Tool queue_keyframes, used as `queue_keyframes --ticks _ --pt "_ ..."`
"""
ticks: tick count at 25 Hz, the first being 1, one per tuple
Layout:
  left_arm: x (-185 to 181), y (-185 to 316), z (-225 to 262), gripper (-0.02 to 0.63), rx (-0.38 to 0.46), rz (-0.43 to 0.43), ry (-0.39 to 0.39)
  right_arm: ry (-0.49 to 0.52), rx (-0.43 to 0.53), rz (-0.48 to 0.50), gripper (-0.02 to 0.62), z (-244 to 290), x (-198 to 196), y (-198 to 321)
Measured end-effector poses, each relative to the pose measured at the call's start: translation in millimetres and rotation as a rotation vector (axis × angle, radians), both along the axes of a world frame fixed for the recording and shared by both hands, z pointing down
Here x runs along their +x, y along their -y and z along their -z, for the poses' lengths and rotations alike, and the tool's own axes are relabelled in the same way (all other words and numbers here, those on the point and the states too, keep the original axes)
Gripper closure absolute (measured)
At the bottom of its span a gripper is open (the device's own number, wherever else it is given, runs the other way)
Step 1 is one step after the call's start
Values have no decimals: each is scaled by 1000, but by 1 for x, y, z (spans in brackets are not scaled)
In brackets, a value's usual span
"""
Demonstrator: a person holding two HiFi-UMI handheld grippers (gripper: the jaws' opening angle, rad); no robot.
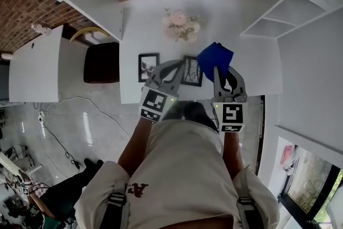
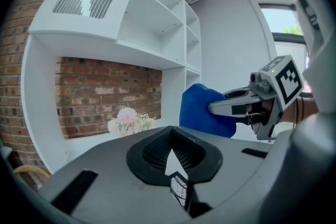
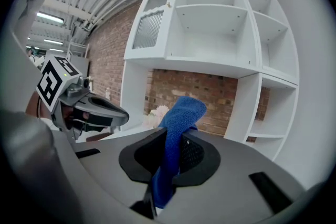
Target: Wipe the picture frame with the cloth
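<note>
My left gripper is shut on the edge of a small black picture frame and holds it above the white table. In the left gripper view a sliver of that frame, with a branch print, shows pinched between the jaws. My right gripper is shut on a blue cloth, which bunches up just right of the frame. In the right gripper view the cloth stands up out of the shut jaws, with the left gripper to its left. The cloth hangs beside the frame; I cannot tell whether they touch.
A second black picture frame stands on the table to the left. A bunch of pale flowers sits at the table's back, by the brick wall. A dark brown stool is left of the table. White shelves rise at the right.
</note>
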State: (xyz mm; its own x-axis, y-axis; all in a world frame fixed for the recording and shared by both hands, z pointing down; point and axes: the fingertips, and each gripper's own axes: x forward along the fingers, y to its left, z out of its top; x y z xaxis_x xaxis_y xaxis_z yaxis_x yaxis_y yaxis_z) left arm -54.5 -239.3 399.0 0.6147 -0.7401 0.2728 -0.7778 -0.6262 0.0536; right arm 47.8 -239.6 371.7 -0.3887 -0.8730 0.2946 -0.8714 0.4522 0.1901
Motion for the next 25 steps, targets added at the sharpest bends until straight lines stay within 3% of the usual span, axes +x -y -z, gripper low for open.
queue_keyframes --ticks 5,25 --pt "-1 -1 22 606 43 -1 -18 44 18 6 572 18 -4 -1" --pt "0 -1 42 605 94 -32 -26 49 29 -23 572 23 -5 -4"
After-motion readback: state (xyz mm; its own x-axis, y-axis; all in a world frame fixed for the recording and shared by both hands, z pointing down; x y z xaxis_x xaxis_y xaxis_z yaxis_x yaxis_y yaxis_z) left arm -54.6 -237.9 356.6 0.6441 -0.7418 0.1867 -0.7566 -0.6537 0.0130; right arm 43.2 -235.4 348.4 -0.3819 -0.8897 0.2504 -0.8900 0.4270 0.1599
